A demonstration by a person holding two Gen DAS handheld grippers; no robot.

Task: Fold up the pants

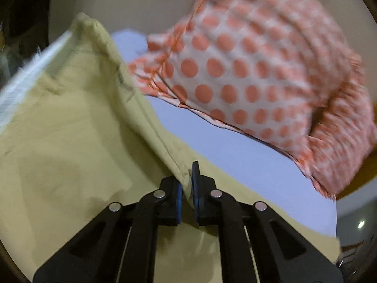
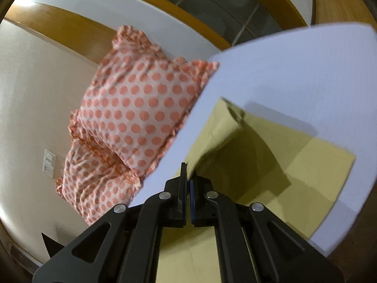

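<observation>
White board carries khaki pants, pinched by both grippers' jaws

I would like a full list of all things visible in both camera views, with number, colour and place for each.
pants: one, pale yellow-green, lying on the board, one edge lifted by both grippers
board: one, white with a lavender tint, flat under the pants
pillows: two, white with coral dots, stacked beside the board, against the wall
wall: cream, behind the pillows
wall switch plate: one, white, on the wall near the lower pillow
wooden trim: orange-brown, running along the wall above the pillows
left gripper: one, black with blue pads, shut on the pants' edge
right gripper: one, black with blue pads, shut on the pants' edge
</observation>
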